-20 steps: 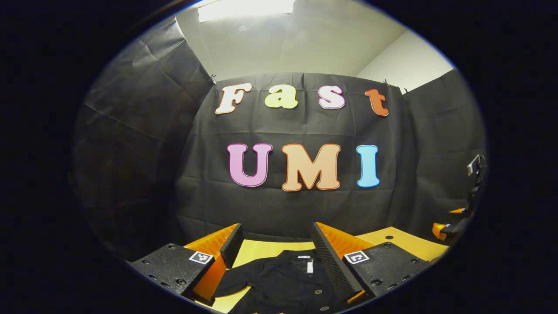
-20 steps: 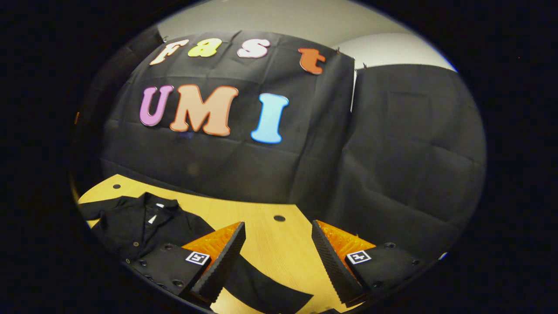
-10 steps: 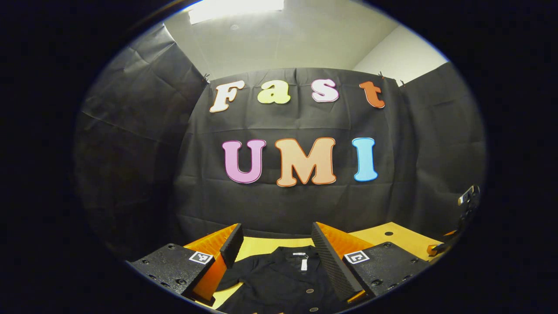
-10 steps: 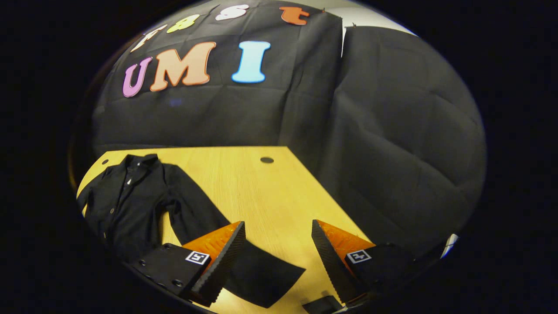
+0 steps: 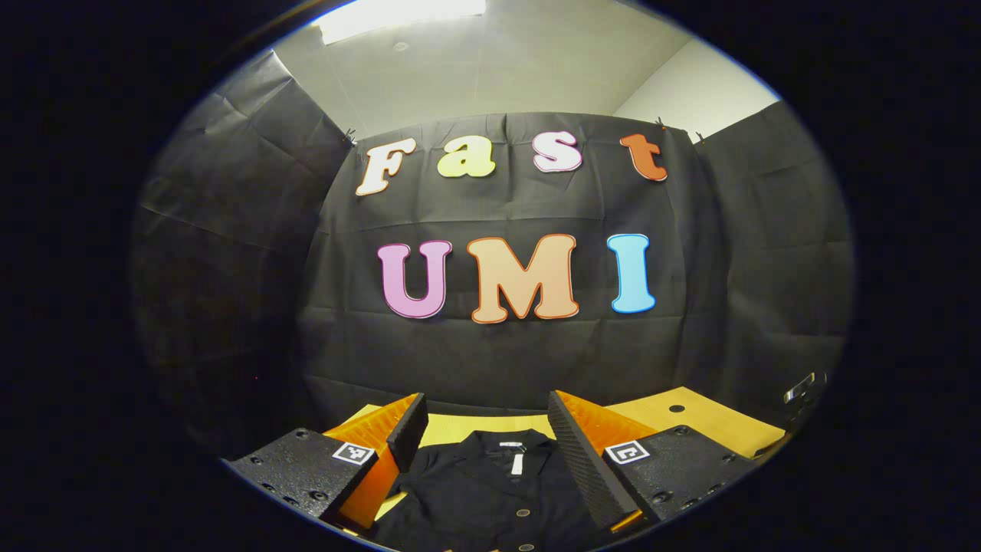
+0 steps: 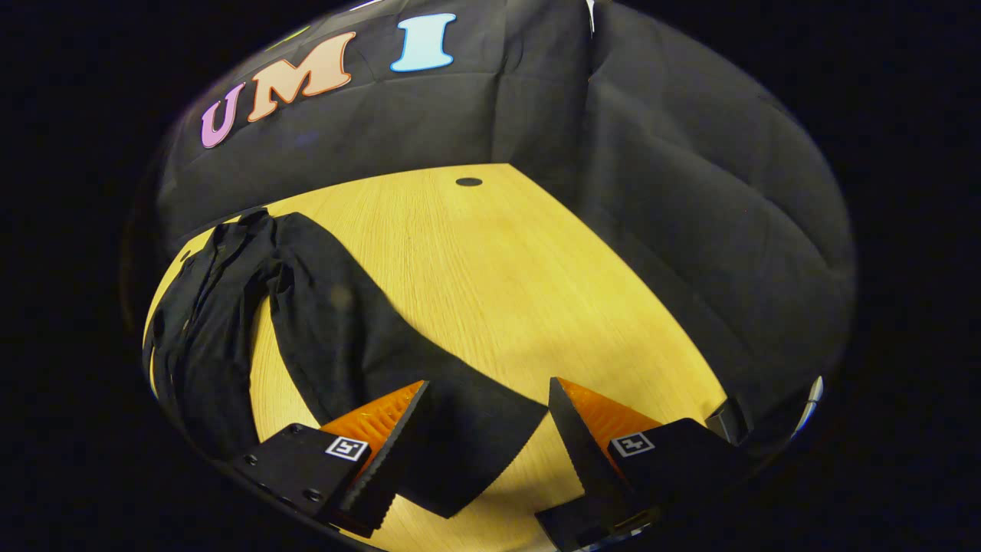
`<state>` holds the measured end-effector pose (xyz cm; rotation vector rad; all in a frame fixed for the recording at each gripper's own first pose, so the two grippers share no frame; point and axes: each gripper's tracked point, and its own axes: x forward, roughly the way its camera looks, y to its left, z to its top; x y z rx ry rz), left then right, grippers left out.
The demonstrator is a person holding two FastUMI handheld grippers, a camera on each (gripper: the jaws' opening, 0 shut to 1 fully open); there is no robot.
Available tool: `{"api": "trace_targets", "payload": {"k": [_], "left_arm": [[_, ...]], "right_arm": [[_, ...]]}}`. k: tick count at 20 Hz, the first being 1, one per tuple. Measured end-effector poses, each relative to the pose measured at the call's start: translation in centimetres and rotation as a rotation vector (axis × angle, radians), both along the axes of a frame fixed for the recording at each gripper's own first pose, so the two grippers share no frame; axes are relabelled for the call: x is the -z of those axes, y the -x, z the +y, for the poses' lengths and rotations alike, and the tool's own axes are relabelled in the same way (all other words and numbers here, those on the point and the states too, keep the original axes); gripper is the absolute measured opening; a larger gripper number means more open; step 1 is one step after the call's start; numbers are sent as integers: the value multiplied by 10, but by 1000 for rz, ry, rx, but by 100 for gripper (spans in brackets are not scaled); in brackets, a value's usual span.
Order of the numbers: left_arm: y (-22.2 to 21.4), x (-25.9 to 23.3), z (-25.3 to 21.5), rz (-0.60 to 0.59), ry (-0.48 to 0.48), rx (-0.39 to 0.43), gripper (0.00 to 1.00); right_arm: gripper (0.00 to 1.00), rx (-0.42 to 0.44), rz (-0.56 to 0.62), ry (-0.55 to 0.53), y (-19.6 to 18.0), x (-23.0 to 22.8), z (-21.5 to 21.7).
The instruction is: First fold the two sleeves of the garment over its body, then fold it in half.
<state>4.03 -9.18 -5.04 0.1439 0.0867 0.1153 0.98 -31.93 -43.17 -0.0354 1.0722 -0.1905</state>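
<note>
the black button-up shirt [image 5: 490,491] lies flat on the wooden tabletop [image 6: 490,261], its collar between the spread, empty left tongs [image 5: 484,441]. the right tongs [image 6: 487,429] hang open above the outstretched sleeve [image 6: 368,337], whose cuff lies between the fingers.

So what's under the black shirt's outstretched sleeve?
The sleeve lies flat on the bare wooden table, cuff end between the right gripper's open fingers. Whatever the cloth covers is hidden.

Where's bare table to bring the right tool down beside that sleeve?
Bare table runs from the sleeve across to the booth wall. It is crowded where the sleeve's cuff lies between the open right tool fingers, and over the garment body.
</note>
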Motion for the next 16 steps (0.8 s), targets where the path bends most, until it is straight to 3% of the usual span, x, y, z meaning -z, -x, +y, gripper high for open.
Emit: {"api": "trace_targets", "payload": {"k": [7, 9, 12, 14, 16], "left_arm": [[5, 1, 8, 2, -2, -8, 92], [6, 4, 17, 10, 11, -8, 93], [9, 2, 37, 10, 16, -8, 92], [14, -6, 62, -3, -2, -24, 92], [18, -16, 84, -24, -15, -46, 92]], "right_arm": [[95, 31, 67, -61, 9, 12, -2], [59, 49, 47, -81, 8, 15, 0], [3, 145, 18, -85, 8, 14, 4], [3, 224, -10, -97, 3, 5, 14], [3, 249, -85, -92, -14, -15, 24]]}}
